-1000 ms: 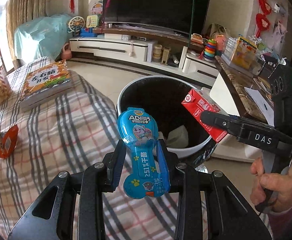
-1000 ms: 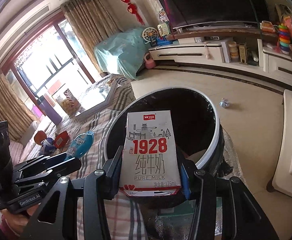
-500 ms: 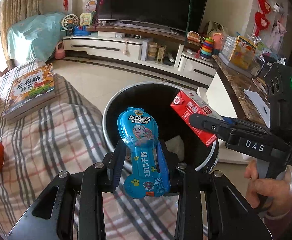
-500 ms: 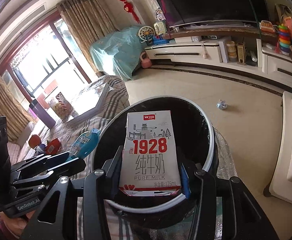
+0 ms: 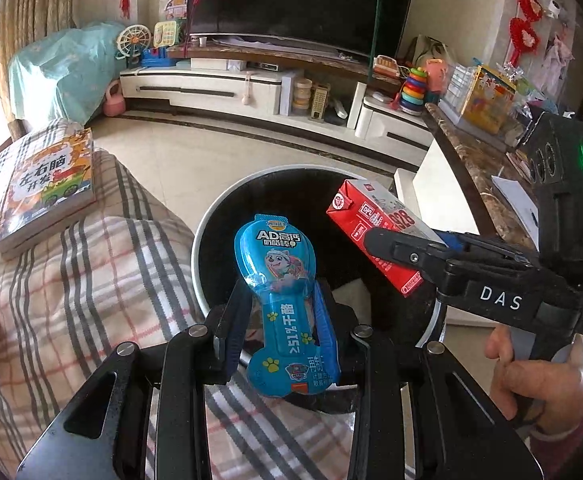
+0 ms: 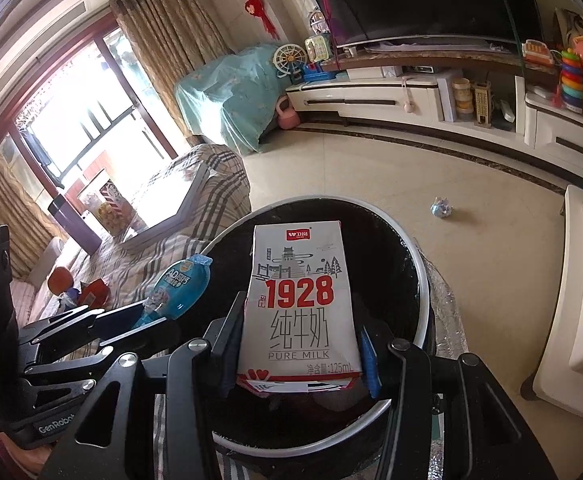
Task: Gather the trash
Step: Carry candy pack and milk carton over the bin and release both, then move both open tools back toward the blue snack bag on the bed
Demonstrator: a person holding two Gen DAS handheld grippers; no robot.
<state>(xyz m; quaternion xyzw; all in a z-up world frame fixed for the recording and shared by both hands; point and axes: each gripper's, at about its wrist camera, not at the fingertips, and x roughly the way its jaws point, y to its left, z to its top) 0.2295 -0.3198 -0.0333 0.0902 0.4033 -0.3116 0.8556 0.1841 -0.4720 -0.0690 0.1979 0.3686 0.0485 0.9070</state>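
Two pieces of trash, one black round plastic bin with a white rim. The left gripper clamps a blue plastic snack wrapper; the right gripper clamps a white-and-red milk carton. Both hang over the bin's mouth.

Blue snack pack showing a cartoon pup, red-and-white milk box, black bin wearing a white rim, checked grey-and-pink blanket lying beside the bin

Wrapper and carton above bin, seemingly
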